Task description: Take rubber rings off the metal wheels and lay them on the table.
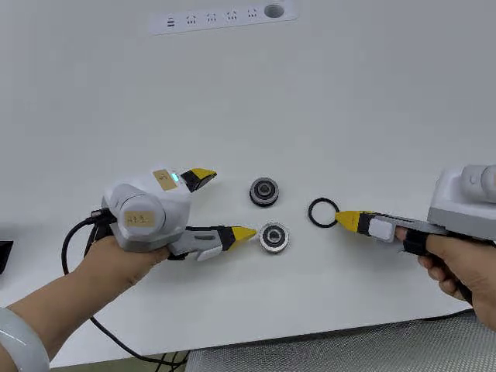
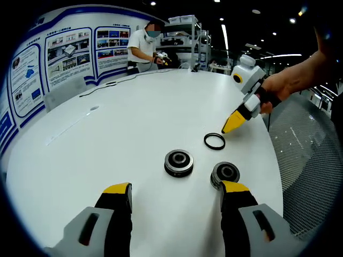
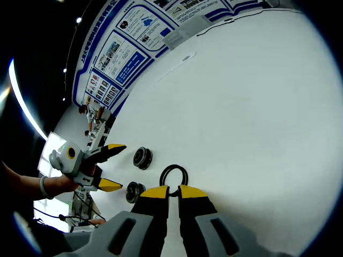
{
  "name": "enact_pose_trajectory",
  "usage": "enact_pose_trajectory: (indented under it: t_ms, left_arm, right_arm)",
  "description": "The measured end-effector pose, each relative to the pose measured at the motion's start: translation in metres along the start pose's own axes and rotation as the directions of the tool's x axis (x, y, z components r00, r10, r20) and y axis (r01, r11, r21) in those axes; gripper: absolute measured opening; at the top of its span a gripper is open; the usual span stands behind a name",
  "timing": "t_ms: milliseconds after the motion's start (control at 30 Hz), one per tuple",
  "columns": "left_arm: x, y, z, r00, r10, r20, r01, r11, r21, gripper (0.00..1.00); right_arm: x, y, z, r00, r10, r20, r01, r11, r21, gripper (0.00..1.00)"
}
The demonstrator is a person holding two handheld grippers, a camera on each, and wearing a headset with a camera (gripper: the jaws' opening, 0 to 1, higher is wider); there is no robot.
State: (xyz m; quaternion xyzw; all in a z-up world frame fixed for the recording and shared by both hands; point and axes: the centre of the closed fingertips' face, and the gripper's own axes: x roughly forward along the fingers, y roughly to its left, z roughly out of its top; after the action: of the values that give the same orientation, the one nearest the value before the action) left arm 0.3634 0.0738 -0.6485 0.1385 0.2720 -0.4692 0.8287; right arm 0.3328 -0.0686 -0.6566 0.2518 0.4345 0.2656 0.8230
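Left gripper (image 1: 222, 205): jaws wide apart and holding nothing, reaching in from the left over the near part of the tabletop (image 1: 232, 101). Its nearer tip is just beside the near wheel.
Right gripper (image 1: 346, 220): jaws pressed together, tips at the loose ring's edge. I cannot tell whether any rubber is caught between them.
Loose rubber ring (image 1: 323, 212): lies flat on the tabletop toward the near edge, to the right of both wheels and clear of them.
Far metal wheel (image 1: 264, 191): lies flat with a dark band around its rim, most likely a ring still seated.
Near metal wheel (image 1: 273, 237): lies flat just nearer the near edge. Its rim looks paler, so the loose ring probably came off this one.
Ring handling: it looks thin, light, soft and stretchy. It should grip rather than slip, and it may snap back or flick away when freed.
Wheel handling: small, stiff and heavy for its size, with smooth metal that will slide or roll if pushed from one side.
Where to hold: one gripper clamps the wheel across its flat faces or at the hub. The other catches the rubber at the rim's outer edge and peels it sideways.
Power strip (image 1: 225, 15): sits by the far edge, well apart from the work.
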Motion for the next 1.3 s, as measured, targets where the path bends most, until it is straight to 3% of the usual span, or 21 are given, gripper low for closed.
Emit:
enact_pose_trajectory:
  t_ms: [167,667,1300]
  left_arm:
    - [0.000,0.000,0.002,1.0000,-0.001,0.002,0.001,1.000,0.006,0.66]
    - [0.009,0.000,0.021,0.9995,-0.011,0.029,0.010,1.000,0.020,0.46]
    - [0.029,-0.011,0.027,0.9991,-0.043,0.001,0.043,0.998,0.039,0.27]
  right_arm:
    - [-0.004,-0.003,0.006,0.9996,-0.026,0.010,0.027,0.998,-0.053,0.10]
    - [0.022,0.026,0.028,0.9978,0.061,0.026,-0.059,0.995,-0.079,0.13]
    - [0.055,0.050,0.026,0.9917,0.128,-0.013,-0.128,0.988,-0.086,0.15]
